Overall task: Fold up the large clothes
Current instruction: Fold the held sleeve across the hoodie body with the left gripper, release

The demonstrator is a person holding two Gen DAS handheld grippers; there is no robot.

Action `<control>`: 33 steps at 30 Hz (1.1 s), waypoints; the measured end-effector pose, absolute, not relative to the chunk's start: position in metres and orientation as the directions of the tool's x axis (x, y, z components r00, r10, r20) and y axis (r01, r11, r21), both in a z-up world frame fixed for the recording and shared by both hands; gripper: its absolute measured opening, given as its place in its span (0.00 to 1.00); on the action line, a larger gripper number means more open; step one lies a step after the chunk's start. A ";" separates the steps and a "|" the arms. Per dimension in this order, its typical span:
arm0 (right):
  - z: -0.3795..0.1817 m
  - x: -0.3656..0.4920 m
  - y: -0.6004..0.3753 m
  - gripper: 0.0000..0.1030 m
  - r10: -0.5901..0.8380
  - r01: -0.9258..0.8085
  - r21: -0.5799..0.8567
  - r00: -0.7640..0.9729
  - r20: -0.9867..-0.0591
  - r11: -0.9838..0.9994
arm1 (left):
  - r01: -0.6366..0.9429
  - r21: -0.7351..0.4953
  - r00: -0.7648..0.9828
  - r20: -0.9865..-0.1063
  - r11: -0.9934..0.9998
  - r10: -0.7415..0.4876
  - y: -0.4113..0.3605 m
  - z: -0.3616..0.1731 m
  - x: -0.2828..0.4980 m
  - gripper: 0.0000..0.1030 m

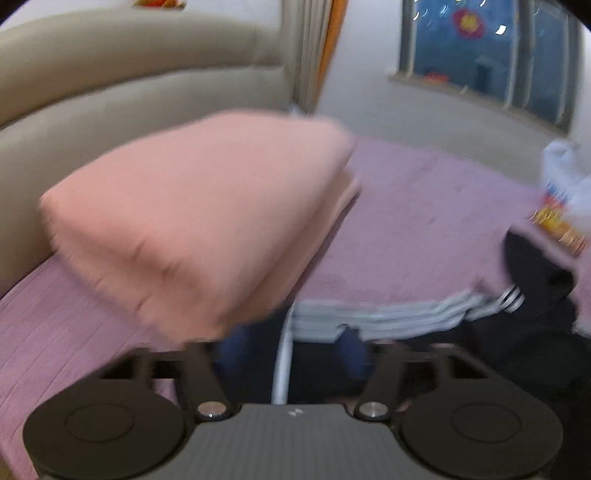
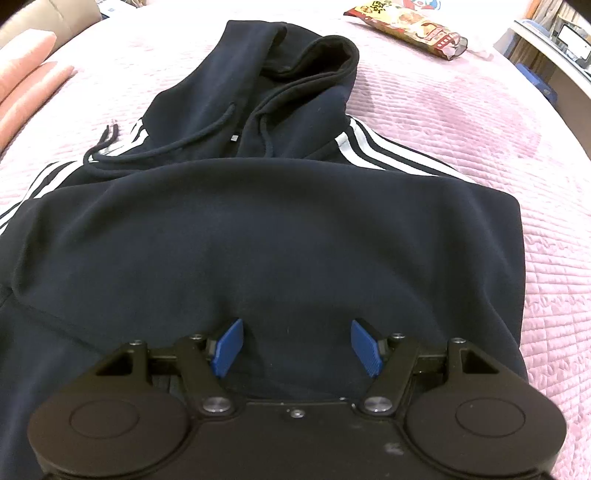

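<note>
Hoodie (image 2: 258,229) edges amid bare bedspread (image 2: 480,122)

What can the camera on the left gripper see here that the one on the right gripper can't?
Only the left wrist view shows the padded beige headboard, the curtain and the window.

Only the right wrist view shows the dark hoodie's hood and drawstrings, plus a desk at the far right.

Both show the dark hoodie with white stripes lying on the pink quilted bedspread, the pink pillow and a snack packet. Each gripper has open jaws.
</note>
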State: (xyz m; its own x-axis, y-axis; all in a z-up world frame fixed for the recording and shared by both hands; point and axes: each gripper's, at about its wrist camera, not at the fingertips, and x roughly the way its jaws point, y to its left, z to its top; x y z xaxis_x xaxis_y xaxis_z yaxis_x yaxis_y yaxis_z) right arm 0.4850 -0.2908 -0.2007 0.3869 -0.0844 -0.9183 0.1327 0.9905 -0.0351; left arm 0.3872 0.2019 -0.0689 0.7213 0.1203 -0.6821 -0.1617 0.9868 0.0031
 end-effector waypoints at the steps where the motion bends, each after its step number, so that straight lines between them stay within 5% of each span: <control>1: -0.201 0.485 -0.292 0.75 -0.081 0.128 -0.034 0.388 -0.918 0.991 | -0.142 0.022 0.689 -0.716 0.990 0.115 0.201 -0.080 0.383 0.74; 7: -0.202 0.485 -0.290 0.76 -0.086 0.123 -0.041 0.392 -0.916 0.992 | -0.026 0.196 0.504 -0.844 0.980 0.182 0.191 -0.177 0.390 0.72; 12: -0.202 0.485 -0.287 0.76 -0.095 0.119 -0.052 0.397 -0.913 0.992 | -0.122 0.180 0.445 -0.869 0.976 0.216 0.214 -0.221 0.403 0.61; 14: -0.202 0.484 -0.287 0.76 -0.095 0.116 -0.053 0.401 -0.911 0.992 | -0.145 0.178 0.460 -0.859 0.973 0.226 0.219 -0.217 0.403 0.18; 16: -0.202 0.483 -0.288 0.76 -0.096 0.120 -0.051 0.405 -0.909 0.991 | -0.154 0.147 0.470 -0.859 0.977 0.203 0.225 -0.211 0.401 0.07; 19: -0.198 0.479 -0.290 0.75 -0.093 0.150 -0.034 0.410 -0.907 0.988 | -0.163 0.074 0.498 -0.855 0.984 0.147 0.226 -0.194 0.401 0.05; 26: -0.155 0.436 -0.282 0.75 -0.011 0.088 0.037 0.497 -0.868 0.995 | 0.063 -0.239 0.642 -0.734 0.969 -0.223 0.142 -0.112 0.407 0.05; 33: -0.121 0.399 -0.295 0.75 0.027 0.058 0.069 0.544 -0.839 0.996 | 0.388 -0.542 0.529 -0.531 0.746 -0.661 -0.007 -0.081 0.444 0.05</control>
